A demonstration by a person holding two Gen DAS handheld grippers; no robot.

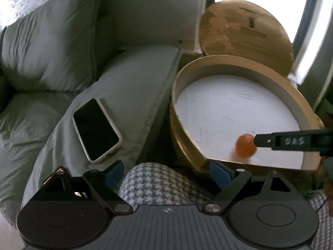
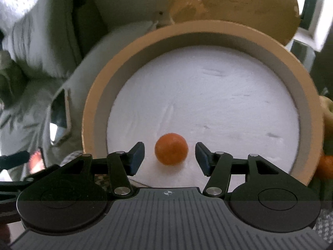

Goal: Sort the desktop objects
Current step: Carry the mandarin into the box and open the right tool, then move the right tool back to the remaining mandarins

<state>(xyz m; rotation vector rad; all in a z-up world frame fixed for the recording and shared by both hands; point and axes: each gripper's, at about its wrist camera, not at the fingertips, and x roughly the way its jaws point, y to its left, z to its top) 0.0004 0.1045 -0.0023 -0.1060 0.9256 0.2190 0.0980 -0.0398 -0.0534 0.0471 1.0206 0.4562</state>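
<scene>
Fingers (image 2: 137, 158) of right gripper (image 2: 169, 159) flank orange ball (image 2: 171, 148), untouched.

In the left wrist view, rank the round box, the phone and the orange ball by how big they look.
1. Round box: by far the largest.
2. Phone: clearly smaller.
3. Orange ball: smallest; slightly blurred.
</scene>
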